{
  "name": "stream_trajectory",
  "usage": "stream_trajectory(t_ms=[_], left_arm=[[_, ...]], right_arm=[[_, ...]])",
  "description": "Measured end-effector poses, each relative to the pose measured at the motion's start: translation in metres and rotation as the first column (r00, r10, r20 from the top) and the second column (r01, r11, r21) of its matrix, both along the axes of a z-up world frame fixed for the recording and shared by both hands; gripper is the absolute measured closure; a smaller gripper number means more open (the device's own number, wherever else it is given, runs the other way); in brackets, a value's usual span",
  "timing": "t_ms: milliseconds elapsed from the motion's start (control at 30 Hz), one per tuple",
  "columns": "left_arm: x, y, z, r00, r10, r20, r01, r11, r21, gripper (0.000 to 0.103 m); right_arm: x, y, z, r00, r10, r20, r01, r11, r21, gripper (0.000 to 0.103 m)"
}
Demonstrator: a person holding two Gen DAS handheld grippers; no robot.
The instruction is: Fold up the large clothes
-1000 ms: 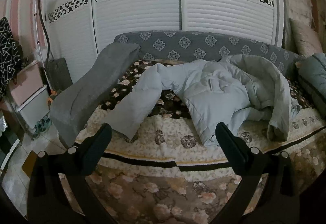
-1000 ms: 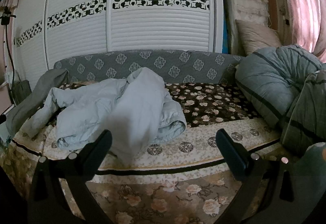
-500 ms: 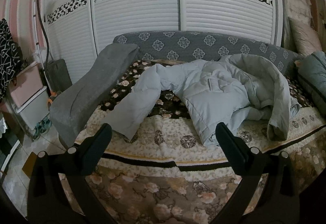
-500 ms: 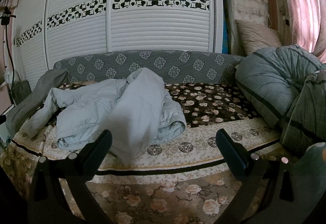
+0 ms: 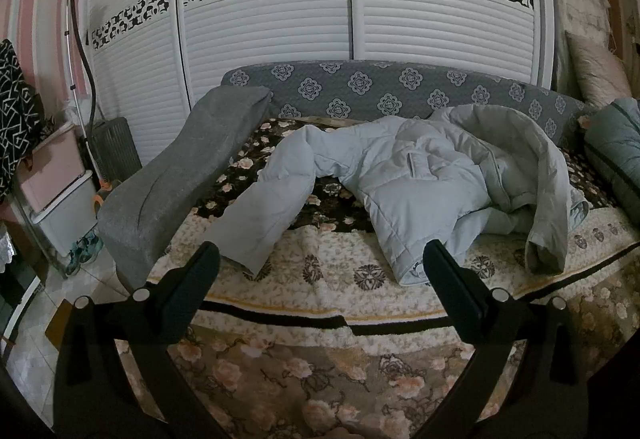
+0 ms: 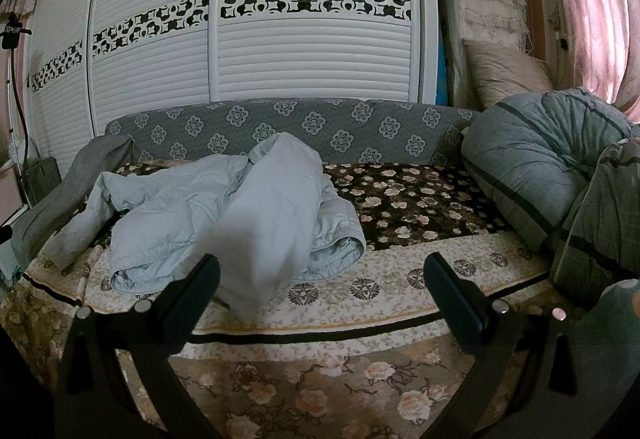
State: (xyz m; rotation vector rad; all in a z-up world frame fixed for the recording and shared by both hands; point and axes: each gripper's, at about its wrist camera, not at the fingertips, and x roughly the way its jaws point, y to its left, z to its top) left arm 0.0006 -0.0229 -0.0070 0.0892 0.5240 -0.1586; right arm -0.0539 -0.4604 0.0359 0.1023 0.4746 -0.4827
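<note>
Nothing has shifted; both grippers' jaws hang spread and empty before the crumpled pale-blue padded jacket (image 5: 424,183), unfolded on the floral bed (image 5: 320,275).

Rear wall: white louvred sliding wardrobe doors (image 5: 360,23) with a black-and-white cut-out band across them. In front: a bed (image 5: 320,303) covered by a floral bedspread, dark at the back, cream and brown toward the front. Grey patterned headboard (image 6: 288,123) along the back edge; grey padded end panel (image 5: 188,175) at the left. Pink curtain (image 6: 592,7) at far right. Pale tiled floor (image 5: 28,323) at lower left. Lighting is dim.
</note>
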Motion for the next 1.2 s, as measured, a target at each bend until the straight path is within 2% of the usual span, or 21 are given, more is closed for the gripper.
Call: stream_trajectory(t_ms=[1200], left_arm=[[-0.0002,0.0011,-0.0009,1.000,-0.011,-0.003,0.011,1.000,0.022,0.003]], right_arm=[[-0.0001,0.0005,-0.0002,1.000,0.000,0.000,0.000,1.000,0.000,0.002]])
